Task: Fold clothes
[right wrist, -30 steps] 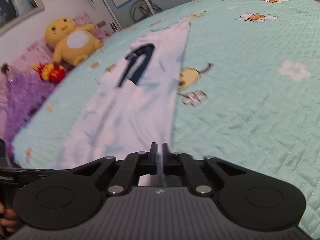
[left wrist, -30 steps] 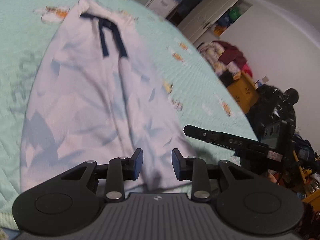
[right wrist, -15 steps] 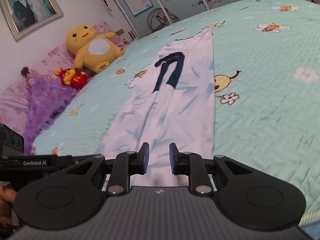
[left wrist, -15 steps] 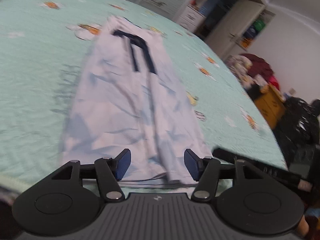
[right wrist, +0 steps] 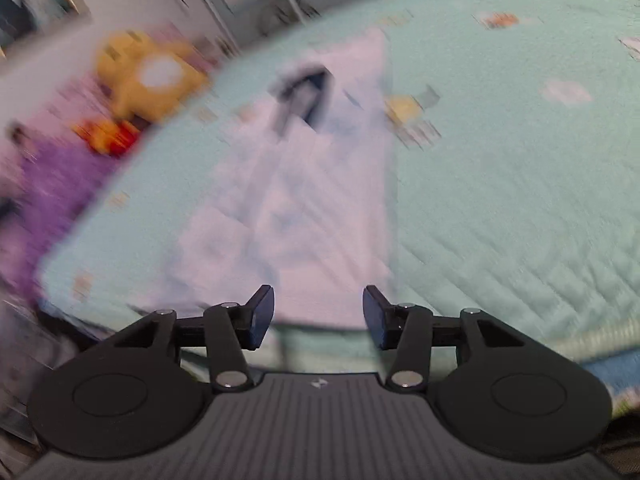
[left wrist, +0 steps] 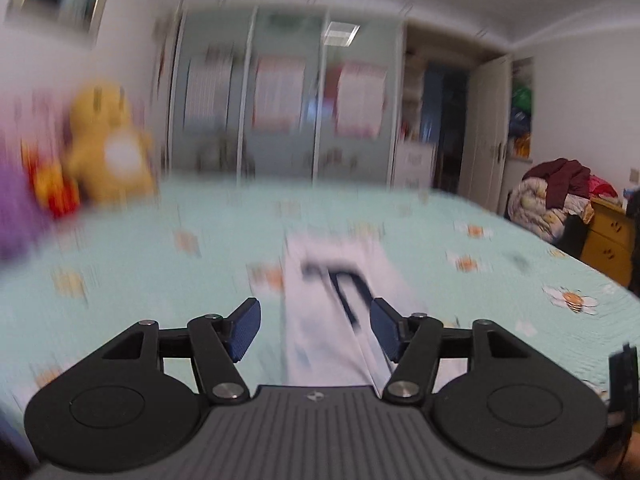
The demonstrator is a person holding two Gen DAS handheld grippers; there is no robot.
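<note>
Lying flat along the bed's (right wrist: 500,208) near edge, the pale trousers (right wrist: 304,216) are looking light and limp; the hem corners seem best to pinch; left gripper (left wrist: 315,330) and right gripper (right wrist: 319,317) are both gaping, holding nothing.

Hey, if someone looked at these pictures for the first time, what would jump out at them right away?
Probably the long white garment with dark drawstrings, laid flat down the middle of the mint-green bedspread. Next, the yellow plush toy at the bed's far left. Both the left gripper and right gripper are open, holding nothing.
</note>
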